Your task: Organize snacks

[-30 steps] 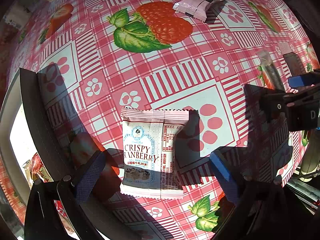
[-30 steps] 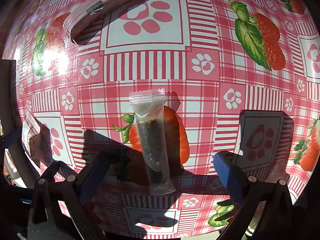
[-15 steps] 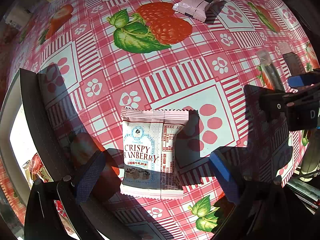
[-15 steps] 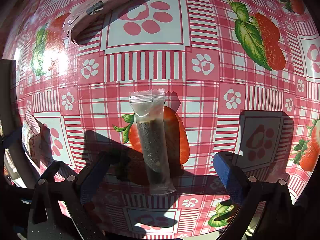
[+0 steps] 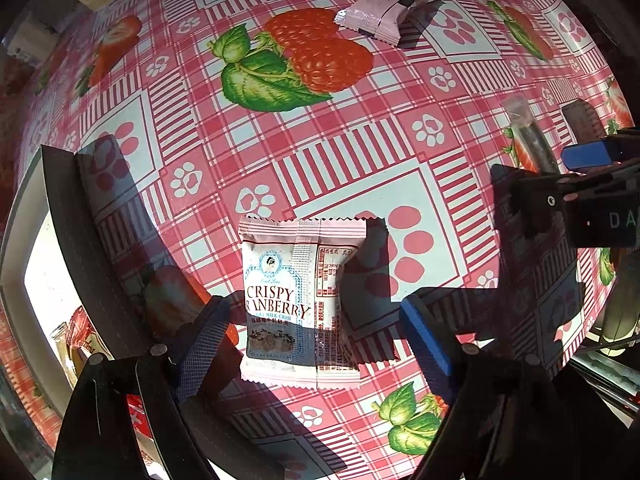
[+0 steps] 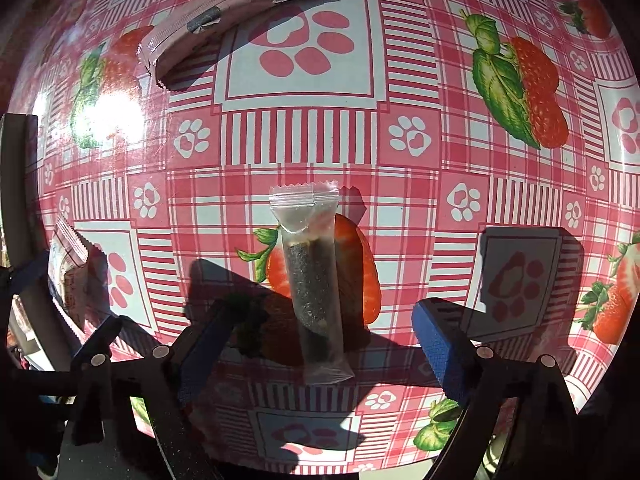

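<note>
Sunlit table with a glossy pink-and-white checked oilcloth printed with strawberries and paw prints, hard shadows everywhere. The left gripper points straight down over a flat pink-and-white foil snack packet reading "CRISPY CRANBERRY"; the packet lies flat on the cloth, right between the blue-padded fingers, and the jaws are closing in, but the pads aren't pressing on it yet. To that packet's left sits the dark wall of a white box with a few wrappers inside. Well above the cranberry packet, past the big printed raspberry, there's a pale pink crimped wrapper. Off to the packet's right you can see the right gripper poking in; its own view shows it over a clear plastic tube-shaped sachet with a dark seedy stick inside, lying on a printed strawberry. Those jaws are closing too, sachet between them, fingers still clear of it on both sides.
</note>
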Available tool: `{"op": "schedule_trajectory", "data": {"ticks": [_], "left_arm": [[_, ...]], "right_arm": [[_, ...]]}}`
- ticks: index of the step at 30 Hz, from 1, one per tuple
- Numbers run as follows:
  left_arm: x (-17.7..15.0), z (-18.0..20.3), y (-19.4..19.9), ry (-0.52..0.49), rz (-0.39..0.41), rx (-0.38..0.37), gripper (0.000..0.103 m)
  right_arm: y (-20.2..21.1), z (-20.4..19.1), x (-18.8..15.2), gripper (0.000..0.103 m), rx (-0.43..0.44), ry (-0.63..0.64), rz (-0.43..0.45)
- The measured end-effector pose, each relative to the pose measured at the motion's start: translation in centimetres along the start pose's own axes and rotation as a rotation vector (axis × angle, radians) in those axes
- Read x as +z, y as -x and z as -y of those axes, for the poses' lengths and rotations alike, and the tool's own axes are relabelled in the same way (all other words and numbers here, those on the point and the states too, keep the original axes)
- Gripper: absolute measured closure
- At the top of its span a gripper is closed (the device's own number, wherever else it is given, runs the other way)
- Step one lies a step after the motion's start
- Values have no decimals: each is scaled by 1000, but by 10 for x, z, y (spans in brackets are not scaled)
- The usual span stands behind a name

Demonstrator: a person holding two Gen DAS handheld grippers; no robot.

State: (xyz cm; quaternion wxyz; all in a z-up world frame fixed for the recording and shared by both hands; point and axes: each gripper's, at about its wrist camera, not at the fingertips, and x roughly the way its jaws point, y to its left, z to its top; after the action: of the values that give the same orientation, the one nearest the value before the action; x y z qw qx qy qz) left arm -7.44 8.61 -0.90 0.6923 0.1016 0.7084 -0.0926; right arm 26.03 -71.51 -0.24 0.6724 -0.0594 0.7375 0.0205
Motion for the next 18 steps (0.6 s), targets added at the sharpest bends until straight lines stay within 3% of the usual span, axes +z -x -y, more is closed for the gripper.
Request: {"op": "schedule_trajectory", "data": {"ticks": [1, 3, 4, 5, 13, 18], "left_arm": [[0, 1, 3, -3, 8, 1, 29], [1, 2, 8, -3, 22, 2, 47], [2, 2, 11, 0, 27, -1, 61], [3, 1, 11, 6, 23, -12, 61], [4, -27, 41, 117, 81, -109, 62], [3, -46, 57, 149, 107, -123, 62]], "right_arm": [[6, -3, -3, 39, -3, 7, 9], [10, -7, -3, 68, -3, 9, 15], [12, -8, -3, 74, 0, 8, 16], [14, -9, -2, 83, 19, 0, 19], [27, -17, -9, 83, 202, -80, 33], [39, -29, -11, 83, 228, -78, 48]]}}
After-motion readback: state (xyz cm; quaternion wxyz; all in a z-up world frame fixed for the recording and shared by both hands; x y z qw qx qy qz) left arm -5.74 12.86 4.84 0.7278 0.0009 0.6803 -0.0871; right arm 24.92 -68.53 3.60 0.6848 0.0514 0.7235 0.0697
